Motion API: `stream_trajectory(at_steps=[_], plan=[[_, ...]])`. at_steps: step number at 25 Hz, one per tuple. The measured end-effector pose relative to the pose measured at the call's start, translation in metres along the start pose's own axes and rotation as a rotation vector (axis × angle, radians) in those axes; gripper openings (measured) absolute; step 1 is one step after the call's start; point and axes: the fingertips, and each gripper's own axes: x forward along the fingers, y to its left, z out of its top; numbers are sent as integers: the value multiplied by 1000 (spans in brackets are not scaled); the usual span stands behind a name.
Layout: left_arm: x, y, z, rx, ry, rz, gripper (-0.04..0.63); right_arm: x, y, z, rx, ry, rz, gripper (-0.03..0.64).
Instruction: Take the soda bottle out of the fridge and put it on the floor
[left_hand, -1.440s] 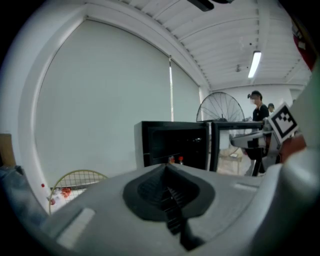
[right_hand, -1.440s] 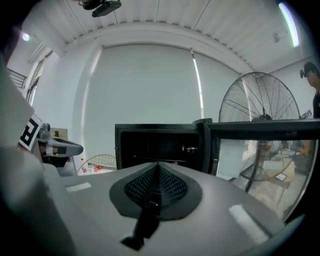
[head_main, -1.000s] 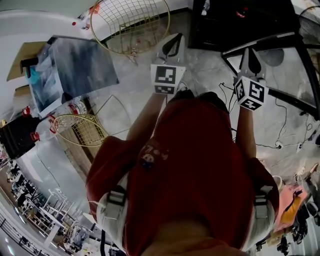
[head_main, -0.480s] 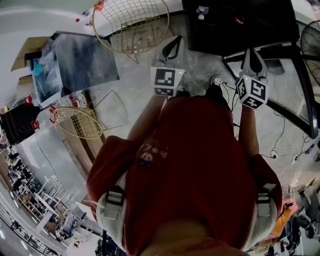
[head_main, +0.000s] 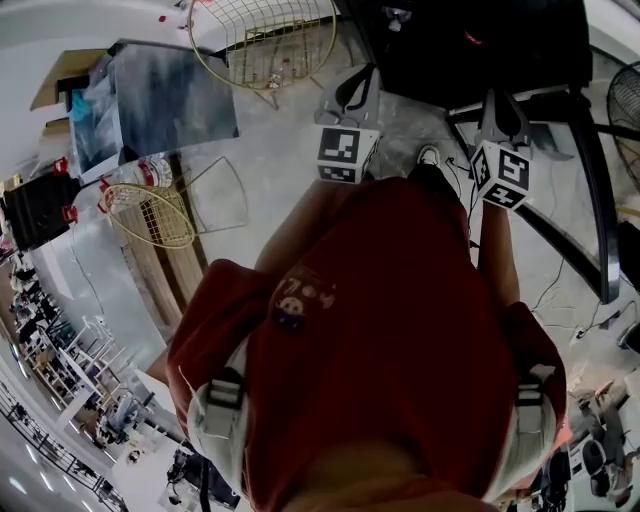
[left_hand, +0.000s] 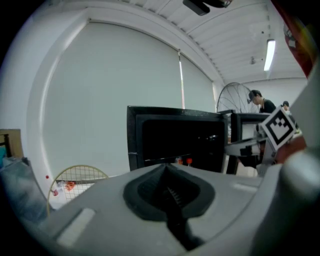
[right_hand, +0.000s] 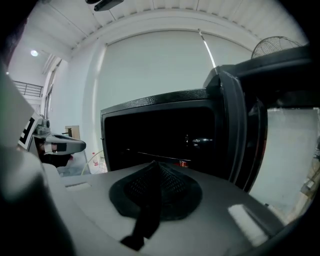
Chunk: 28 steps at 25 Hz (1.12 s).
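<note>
A black fridge (head_main: 470, 40) stands open ahead of me, its glass door (head_main: 575, 170) swung out to the right. Its inside is dark in the left gripper view (left_hand: 175, 142) and the right gripper view (right_hand: 165, 135). Small red spots (right_hand: 182, 163) show on a low shelf; I cannot make out a soda bottle. My left gripper (head_main: 352, 92) is held a little short of the fridge front, shut and empty. My right gripper (head_main: 500, 105) is alongside it near the door's hinge side, also shut with nothing in it.
A round gold wire basket (head_main: 265, 40) stands left of the fridge, and another (head_main: 150, 215) further left by a grey board (head_main: 165, 105). Cables (head_main: 560, 285) trail on the floor at the right. A fan (head_main: 625, 95) stands beyond the door.
Both grippers have moved forward toward the fridge, which now sits closer in the head view. Their jaws stayed shut.
</note>
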Motion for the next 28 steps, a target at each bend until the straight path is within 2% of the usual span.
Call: stream_trajectory(at_steps=[6,13,19,28], plan=[[7,-7,-1,-4,7,18,-2,3,-7,-6,7,4,8,0],[13,-15,1,19,0,2,-2,13,-15,-21,26,15,-18,2],[18,-16,-2,30,-1,-2,-2,35,-17,-31,48,4,-6,6],[25,-20,-9,22,7,-23,-2,74,-27,-53,107,42,9,85]])
